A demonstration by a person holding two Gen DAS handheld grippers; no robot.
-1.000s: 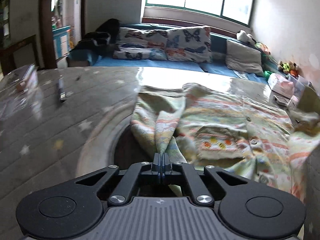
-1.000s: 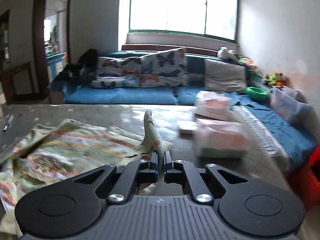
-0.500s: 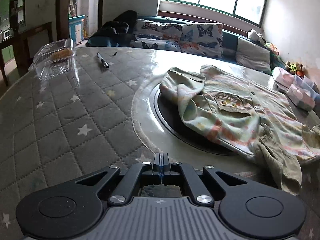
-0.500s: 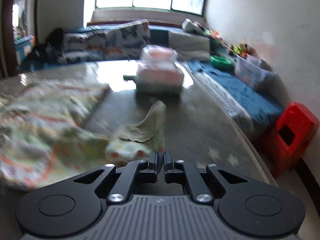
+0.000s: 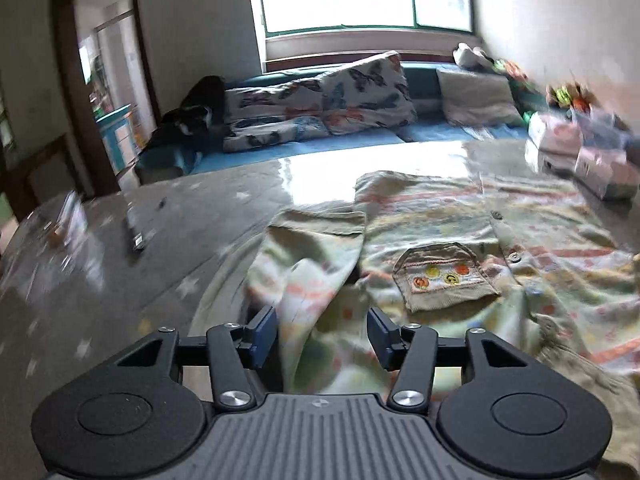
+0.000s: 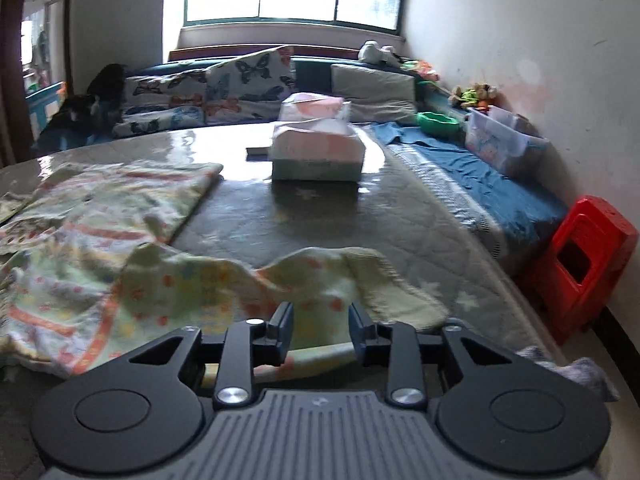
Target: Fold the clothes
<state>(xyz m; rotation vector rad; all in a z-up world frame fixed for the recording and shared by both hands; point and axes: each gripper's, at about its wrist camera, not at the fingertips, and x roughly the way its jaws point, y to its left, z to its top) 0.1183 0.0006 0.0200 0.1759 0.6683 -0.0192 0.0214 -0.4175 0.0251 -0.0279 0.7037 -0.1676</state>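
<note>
A pale green child's shirt (image 5: 460, 240) with orange stripes, buttons and a small embroidered pocket (image 5: 444, 276) lies spread on the table. Its left sleeve (image 5: 312, 264) is bunched at the near left. My left gripper (image 5: 322, 334) is open, its jaws on either side of that sleeve's near fold. In the right wrist view the same shirt (image 6: 108, 216) lies at left, and its right sleeve (image 6: 304, 280) stretches across in front. My right gripper (image 6: 318, 330) is open over that sleeve's near edge.
The table (image 5: 120, 280) has a grey star-quilted cover. A marker (image 5: 134, 236) and a clear plastic box (image 5: 66, 220) lie at left. A tissue pack (image 6: 316, 148) stands behind the shirt. A sofa with butterfly cushions (image 6: 224, 88) lies beyond, and a red stool (image 6: 580, 256) at right.
Both grippers were shut on the sleeves a second ago, then came off them. Both have opened and now sit low over the sleeves again.
</note>
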